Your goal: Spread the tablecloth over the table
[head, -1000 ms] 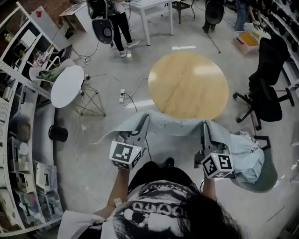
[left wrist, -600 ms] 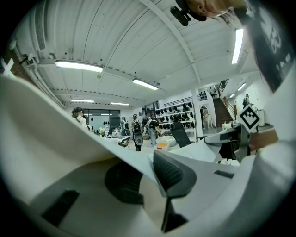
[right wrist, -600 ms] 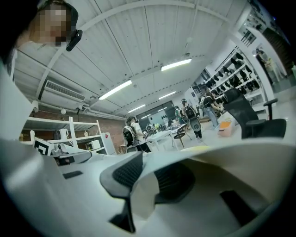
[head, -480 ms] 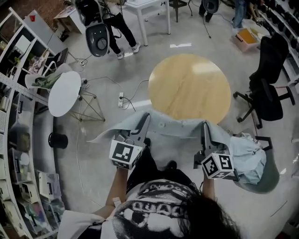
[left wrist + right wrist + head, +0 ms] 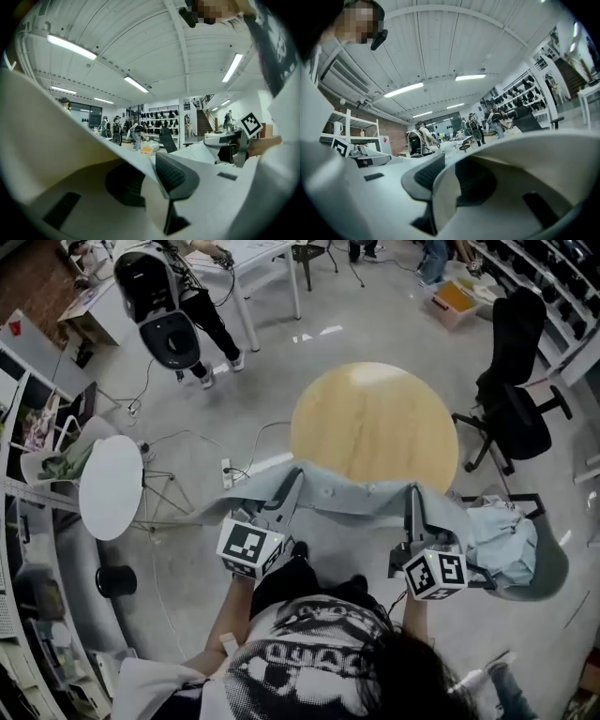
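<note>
A pale blue-grey tablecloth (image 5: 347, 495) hangs stretched between my two grippers, just at the near rim of the round wooden table (image 5: 375, 418). My left gripper (image 5: 293, 476) is shut on the cloth's left part, and a fold of cloth (image 5: 140, 164) is pinched between its dark pads. My right gripper (image 5: 412, 491) grips the right part, its jaws closing slightly on the fold (image 5: 440, 187) between them. The rest of the cloth trails right into a bundle (image 5: 502, 538) on a grey seat. Each gripper view shows the other gripper (image 5: 234, 146) (image 5: 361, 157) across the cloth.
A black office chair (image 5: 511, 395) stands right of the table. A small white round table (image 5: 111, 486) and shelves (image 5: 28, 549) are on the left. A power strip with cables (image 5: 226, 471) lies on the floor. A person (image 5: 178, 310) stands at the back left.
Both grippers have carried the cloth sideways and nearer to the table. Its far edge now reaches the table's near rim. Both grips have held.
</note>
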The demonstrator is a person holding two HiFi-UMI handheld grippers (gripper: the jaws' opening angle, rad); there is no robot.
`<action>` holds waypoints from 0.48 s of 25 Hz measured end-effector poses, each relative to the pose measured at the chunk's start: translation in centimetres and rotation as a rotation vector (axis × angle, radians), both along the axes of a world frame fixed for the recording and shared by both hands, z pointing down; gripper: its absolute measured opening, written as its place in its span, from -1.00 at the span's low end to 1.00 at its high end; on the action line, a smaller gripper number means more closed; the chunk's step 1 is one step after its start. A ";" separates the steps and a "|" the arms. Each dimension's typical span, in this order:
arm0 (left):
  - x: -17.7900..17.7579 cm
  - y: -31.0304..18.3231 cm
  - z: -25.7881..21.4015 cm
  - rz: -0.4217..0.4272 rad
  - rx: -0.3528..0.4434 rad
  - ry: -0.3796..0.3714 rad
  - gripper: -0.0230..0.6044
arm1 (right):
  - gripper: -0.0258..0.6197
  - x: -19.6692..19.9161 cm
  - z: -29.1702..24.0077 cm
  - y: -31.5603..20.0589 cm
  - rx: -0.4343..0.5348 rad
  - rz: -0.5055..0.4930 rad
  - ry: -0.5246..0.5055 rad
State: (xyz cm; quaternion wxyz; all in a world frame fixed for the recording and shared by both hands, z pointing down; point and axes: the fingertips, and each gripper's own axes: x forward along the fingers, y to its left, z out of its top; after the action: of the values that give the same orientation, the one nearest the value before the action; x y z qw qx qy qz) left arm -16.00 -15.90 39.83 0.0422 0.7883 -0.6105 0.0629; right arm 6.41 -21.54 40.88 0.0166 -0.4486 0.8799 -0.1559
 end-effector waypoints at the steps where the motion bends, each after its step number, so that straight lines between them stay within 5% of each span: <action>1: -0.7 -0.7 -0.3 0.025 0.007 -0.003 -0.71 | -0.70 -0.5 -0.2 -0.1 -0.001 0.020 -0.002; 12: -4.0 -8.1 -3.4 0.321 0.054 0.048 -0.70 | -0.69 -3.3 -2.8 -1.8 0.014 0.169 -0.049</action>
State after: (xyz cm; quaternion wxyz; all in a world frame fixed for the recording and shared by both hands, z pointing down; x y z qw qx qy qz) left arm -20.02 -24.04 36.45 0.0251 0.8779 -0.4770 0.0333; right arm 3.13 -23.36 38.05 0.0542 -0.5172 0.8392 -0.1588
